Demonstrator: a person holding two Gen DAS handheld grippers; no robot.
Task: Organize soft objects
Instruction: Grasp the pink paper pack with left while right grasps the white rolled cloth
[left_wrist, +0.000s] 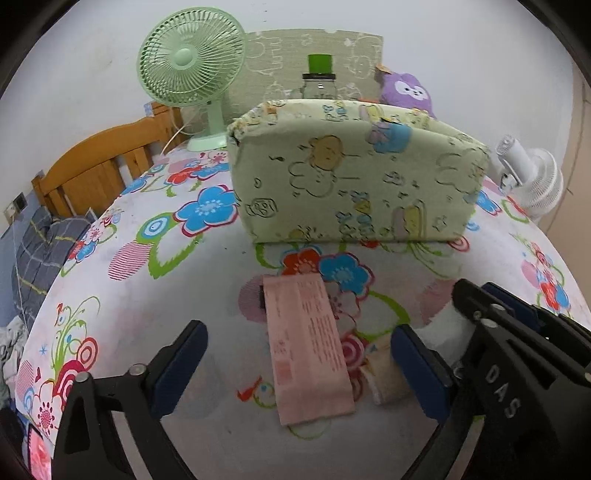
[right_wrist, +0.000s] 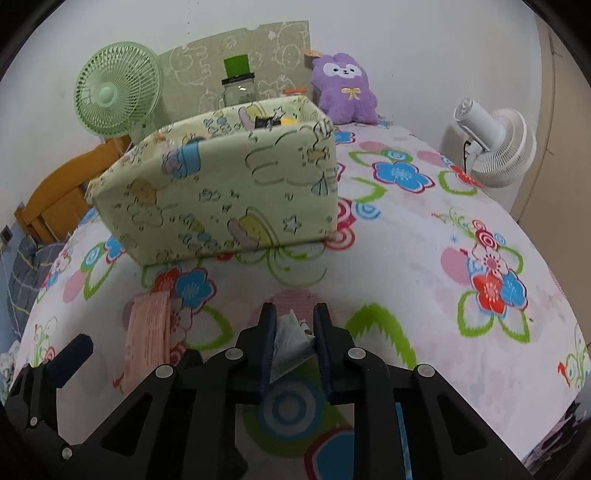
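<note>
Two grippers over a floral bedsheet (left_wrist: 155, 332). Green fabric storage box (left_wrist: 354, 177) sits mid-bed, far from both grippers; dark and yellow items show inside it, unclear what. Green fan (left_wrist: 190, 62) far left, white fan (right_wrist: 495, 144) far right, purple plush (right_wrist: 343, 86) behind the box. Pink packet (left_wrist: 308, 347) lies flat on the sheet, between the fingers of the left gripper (left_wrist: 299, 369), jaws wide, not touching it. Right gripper (right_wrist: 293, 350) pinches a small white-grey soft packet (right_wrist: 290, 341), near centre, just right of the pink packet.
</note>
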